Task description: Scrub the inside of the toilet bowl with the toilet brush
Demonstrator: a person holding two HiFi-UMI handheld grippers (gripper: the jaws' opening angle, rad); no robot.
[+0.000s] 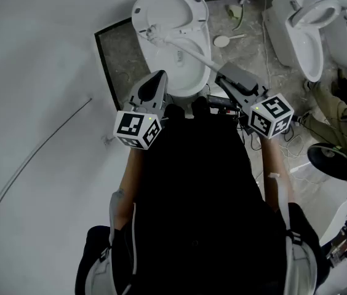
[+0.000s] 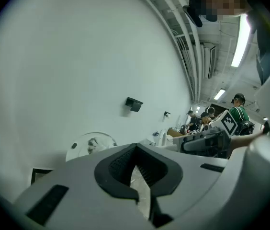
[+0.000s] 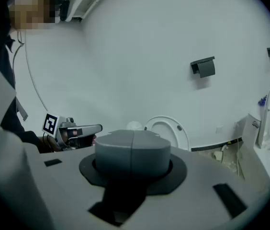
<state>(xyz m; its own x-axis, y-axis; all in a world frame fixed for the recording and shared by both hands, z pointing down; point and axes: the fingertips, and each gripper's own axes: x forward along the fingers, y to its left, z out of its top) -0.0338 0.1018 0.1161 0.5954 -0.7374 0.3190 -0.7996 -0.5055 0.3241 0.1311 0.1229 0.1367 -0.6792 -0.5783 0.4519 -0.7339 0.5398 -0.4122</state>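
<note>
Right tongs (image 1: 221, 74) clamped shut on the toilet brush (image 1: 186, 47) handle; brush head sits inside the toilet bowl (image 1: 138, 10). Left tongs (image 1: 159, 76) closed, holding nothing, near the bowl's front.

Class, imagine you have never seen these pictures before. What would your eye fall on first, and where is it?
First comes the white toilet with its lid up, at the top centre of the head view. The toilet brush slants into its bowl from the right gripper, whose jaws are shut on the handle. The left gripper is shut and empty near the bowl's front rim, and more toilets stand at the upper right.
</note>
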